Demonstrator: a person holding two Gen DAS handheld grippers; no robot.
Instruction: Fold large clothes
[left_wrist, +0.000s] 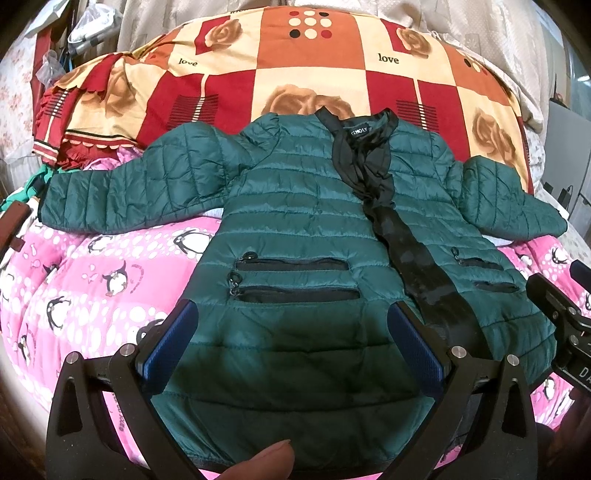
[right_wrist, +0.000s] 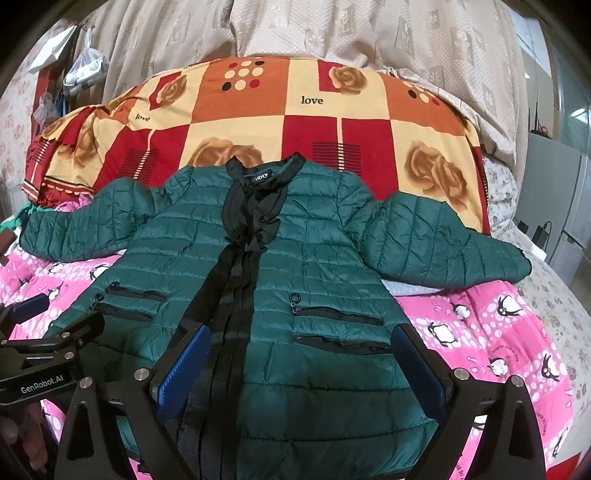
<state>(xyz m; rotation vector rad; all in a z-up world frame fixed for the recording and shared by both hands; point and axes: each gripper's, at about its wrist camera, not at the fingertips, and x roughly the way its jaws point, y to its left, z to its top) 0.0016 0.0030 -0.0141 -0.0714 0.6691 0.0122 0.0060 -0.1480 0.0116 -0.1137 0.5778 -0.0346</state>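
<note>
A dark green quilted jacket (left_wrist: 295, 206) with a black zipper band lies spread flat, front up, on a pink penguin blanket (left_wrist: 92, 280), both sleeves stretched out sideways. It also shows in the right wrist view (right_wrist: 317, 266). My left gripper (left_wrist: 295, 325) is open, hovering over the jacket's lower left panel near the hem. My right gripper (right_wrist: 303, 354) is open over the lower right panel beside the zipper band. Neither holds cloth. The left gripper's body (right_wrist: 44, 343) shows at the left edge of the right wrist view.
A red, orange and cream patchwork quilt (left_wrist: 314, 70) is bunched behind the jacket's collar. Beige curtains (right_wrist: 332, 29) hang at the back. Clutter and bags (left_wrist: 74, 37) stand at the far left. A grey cabinet (right_wrist: 554, 192) is at the right.
</note>
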